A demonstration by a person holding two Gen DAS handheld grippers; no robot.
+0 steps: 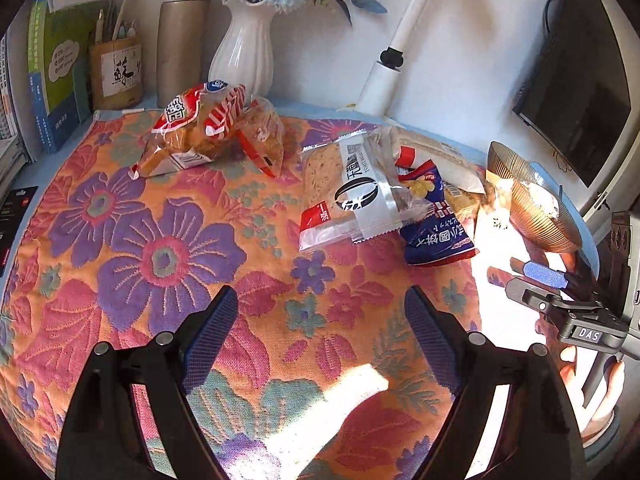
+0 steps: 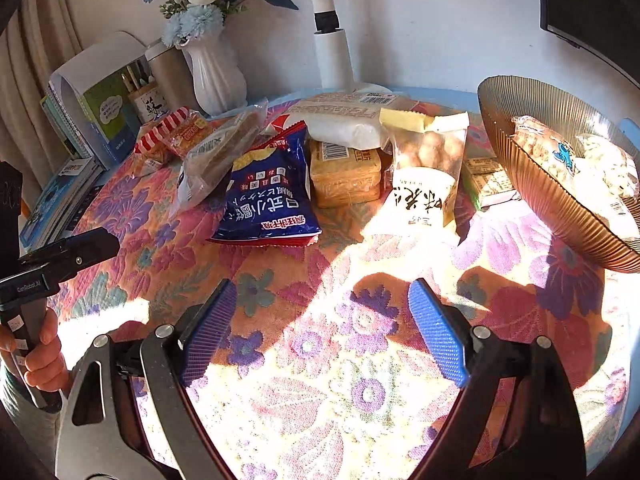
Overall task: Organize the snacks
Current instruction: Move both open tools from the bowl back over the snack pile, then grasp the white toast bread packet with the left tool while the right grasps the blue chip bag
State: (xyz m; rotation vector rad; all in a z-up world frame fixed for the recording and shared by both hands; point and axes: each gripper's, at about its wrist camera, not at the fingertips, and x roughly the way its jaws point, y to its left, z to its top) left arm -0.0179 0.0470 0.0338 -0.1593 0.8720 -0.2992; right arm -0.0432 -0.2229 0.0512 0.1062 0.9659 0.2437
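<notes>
Snacks lie scattered on a flowered cloth (image 1: 168, 248) ahead of both grippers. Far ahead-left of the left gripper (image 1: 320, 340), whose jaws stand wide with nothing between them, rests a red-striped packet (image 1: 200, 120). Ahead and slightly right of it lies a clear bread wrapper (image 1: 348, 188), overlapping a blue chip bag (image 2: 268, 196). The right gripper (image 2: 322, 332) is likewise spread wide and empty, hovering over the cloth; the chip bag is ahead-left of it, a biscuit pack (image 2: 346, 176) straight ahead, a cookie pouch (image 2: 428, 176) just right of that. Far right sits a ribbed bowl (image 2: 532, 184) holding two packets.
</notes>
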